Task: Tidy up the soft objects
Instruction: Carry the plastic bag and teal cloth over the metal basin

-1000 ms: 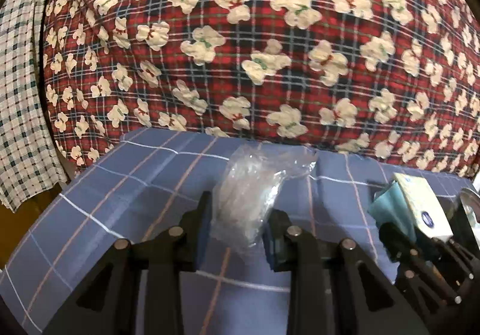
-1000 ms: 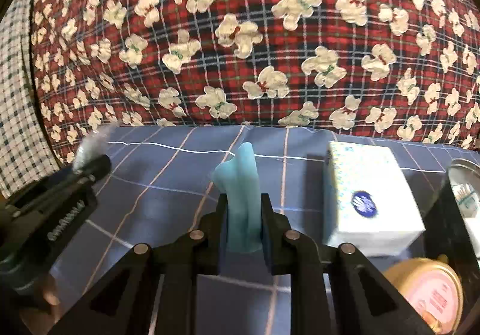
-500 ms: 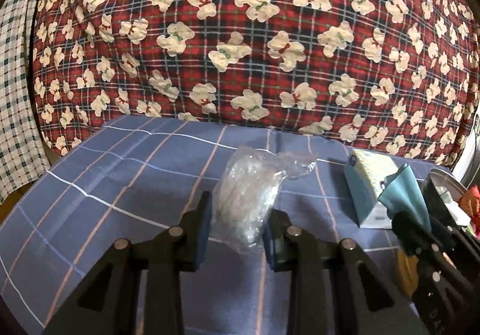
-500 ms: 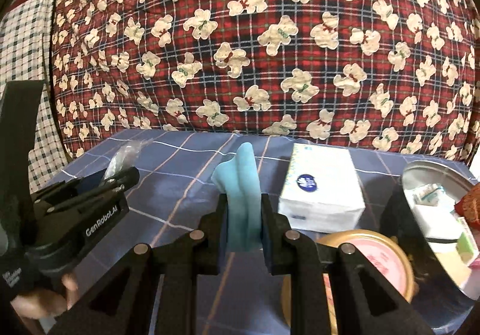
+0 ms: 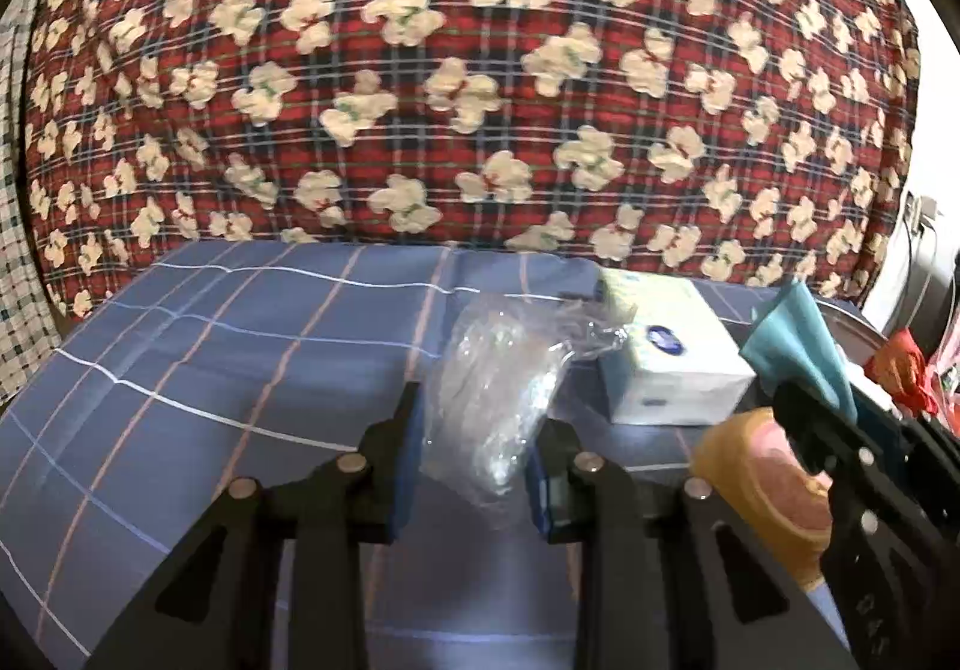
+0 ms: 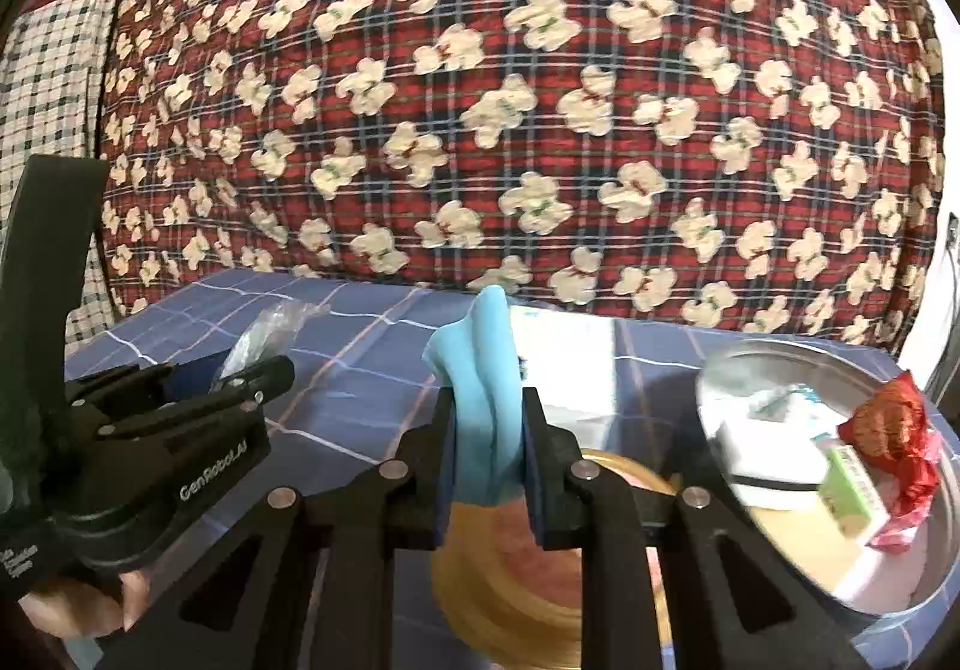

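Item, left claw (image 5: 474, 466): pinched on a crumpled clear plastic bag (image 5: 498, 388), thin, glossy and shapeless, carried above the blue checked sheet (image 5: 210, 358) just left of the tissue pack (image 5: 666, 364). Item, right claw (image 6: 486, 454): pressed together on a folded teal cloth (image 6: 483, 388), soft, matte, standing in upright pleats in front of the tissue pack, above a round tan lid (image 6: 510, 580). Item, metal basin (image 6: 840, 370): shiny, round, right of the tissue pack, holding small boxes and a red crinkled wrapper (image 6: 894, 442). Behind all, a quilted red plaid blanket (image 5: 480, 70) with pale bear shapes. Risks, as judged: the slick film could slide out of its pinch, being gripped only by a loose fold; the cloth's free upper end could flop and snag the basin rim; the two claws, close together, could collide.
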The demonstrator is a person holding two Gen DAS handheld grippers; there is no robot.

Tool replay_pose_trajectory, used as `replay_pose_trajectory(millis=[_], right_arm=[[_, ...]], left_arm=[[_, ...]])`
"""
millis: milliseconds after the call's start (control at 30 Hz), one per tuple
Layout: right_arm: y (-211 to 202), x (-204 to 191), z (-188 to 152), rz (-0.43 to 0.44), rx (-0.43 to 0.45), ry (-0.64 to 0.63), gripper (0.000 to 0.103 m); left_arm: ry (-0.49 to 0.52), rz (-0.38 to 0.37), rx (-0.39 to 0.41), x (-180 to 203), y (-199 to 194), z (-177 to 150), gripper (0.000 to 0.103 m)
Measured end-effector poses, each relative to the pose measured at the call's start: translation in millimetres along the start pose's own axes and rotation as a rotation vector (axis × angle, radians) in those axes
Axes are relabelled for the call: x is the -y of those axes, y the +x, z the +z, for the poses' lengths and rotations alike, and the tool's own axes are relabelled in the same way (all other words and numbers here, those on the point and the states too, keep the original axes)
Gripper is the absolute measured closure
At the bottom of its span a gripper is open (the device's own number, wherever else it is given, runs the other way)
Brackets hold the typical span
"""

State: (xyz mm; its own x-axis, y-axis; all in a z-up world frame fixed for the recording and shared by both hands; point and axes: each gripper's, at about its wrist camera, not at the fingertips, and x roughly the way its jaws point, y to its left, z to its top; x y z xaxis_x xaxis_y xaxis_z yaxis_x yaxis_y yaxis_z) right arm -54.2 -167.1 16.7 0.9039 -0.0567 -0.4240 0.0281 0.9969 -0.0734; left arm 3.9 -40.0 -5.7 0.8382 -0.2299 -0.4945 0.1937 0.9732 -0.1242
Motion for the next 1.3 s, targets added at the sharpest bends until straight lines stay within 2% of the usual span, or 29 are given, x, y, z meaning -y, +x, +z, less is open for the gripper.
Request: replay_pose_trajectory(millis=[467, 733, 1300], right_arm=[[-24, 54, -5, -0.062, 0.057, 0.039, 0.081], [-37, 85, -8, -0.114, 0.096, 0.059, 0.081], [-48, 153, -23, -0.226, 0.087, 0.099, 0.081]], left_arm=[[0.064, -0.041, 0.009, 54, -4, -1, 0.074], [0.107, -0.093, 0.011, 91, -6, -1, 0.074], [0.199, -0.166, 0.023, 161, -10, -1, 0.074]])
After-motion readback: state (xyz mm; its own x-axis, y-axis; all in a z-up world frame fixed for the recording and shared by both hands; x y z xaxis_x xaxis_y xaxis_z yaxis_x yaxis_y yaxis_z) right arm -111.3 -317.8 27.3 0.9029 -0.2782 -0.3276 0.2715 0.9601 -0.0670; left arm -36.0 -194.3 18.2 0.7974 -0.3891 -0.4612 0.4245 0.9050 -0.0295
